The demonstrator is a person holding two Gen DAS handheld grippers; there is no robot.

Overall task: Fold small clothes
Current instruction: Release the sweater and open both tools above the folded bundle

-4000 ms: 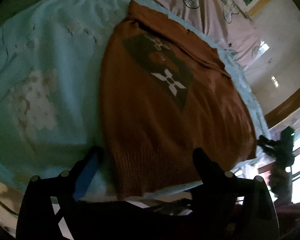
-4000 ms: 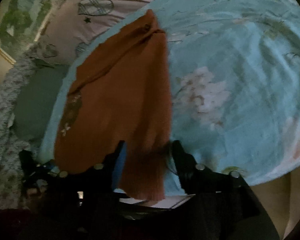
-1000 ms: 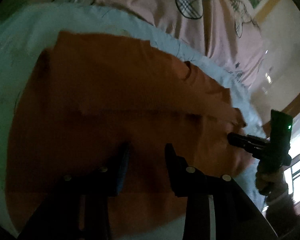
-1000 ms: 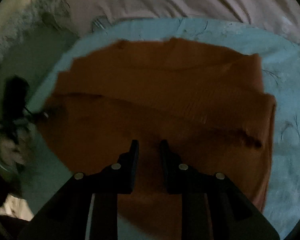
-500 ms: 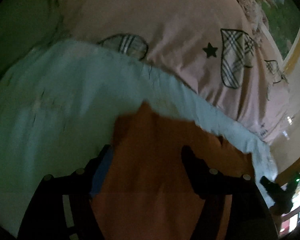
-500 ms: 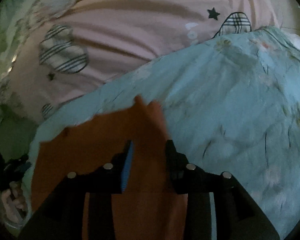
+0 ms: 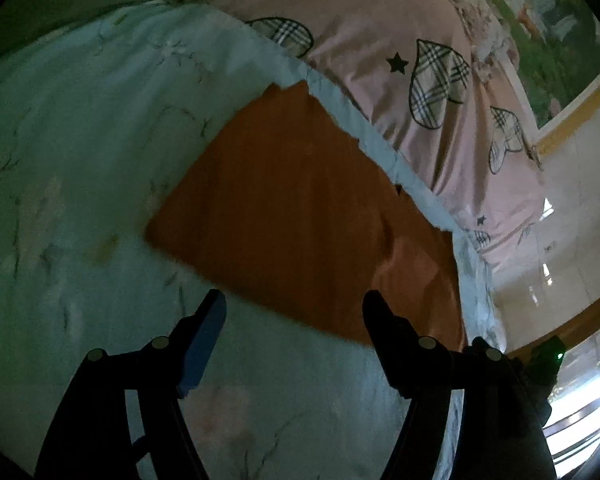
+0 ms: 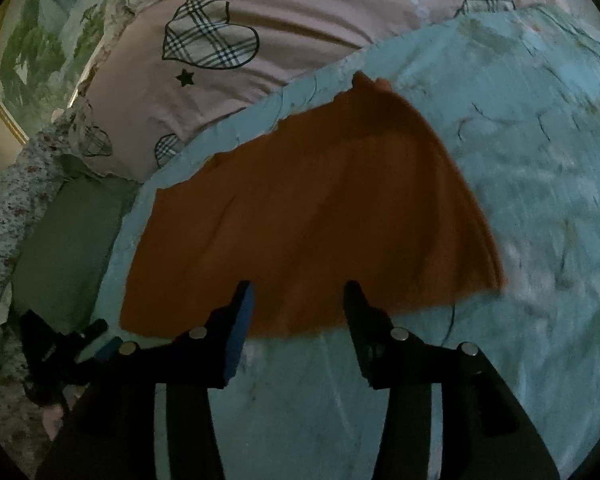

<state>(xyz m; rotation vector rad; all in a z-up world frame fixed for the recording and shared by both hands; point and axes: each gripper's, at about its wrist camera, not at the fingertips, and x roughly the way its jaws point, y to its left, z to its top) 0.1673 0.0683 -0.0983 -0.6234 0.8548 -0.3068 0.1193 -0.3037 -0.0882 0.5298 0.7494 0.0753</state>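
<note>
A rust-orange knitted sweater [image 7: 300,208] lies folded flat on the pale blue floral bedspread [image 7: 80,140], its plain side up, its far edge by the bedspread's hem. My left gripper [image 7: 294,308] hovers open just short of the sweater's near edge, nothing between its fingers. In the right wrist view the same sweater [image 8: 312,220] spreads as a wide flat shape, and my right gripper [image 8: 298,300] stands open over its near edge, holding nothing. The other gripper [image 8: 60,344] shows dark at the lower left there.
A pink quilt with plaid hearts and stars [image 7: 420,60] lies beyond the bedspread [image 8: 540,200]. A green cushion [image 8: 60,248] and a flowered cloth [image 8: 4,216] sit at the left. A framed picture [image 7: 560,32] hangs on the wall; floor and window lie right.
Both grippers held the sweater's hem, carried it over to the far side, then opened and let go. Since half a second ago they have drawn back toward me, showing the whole folded sweater.
</note>
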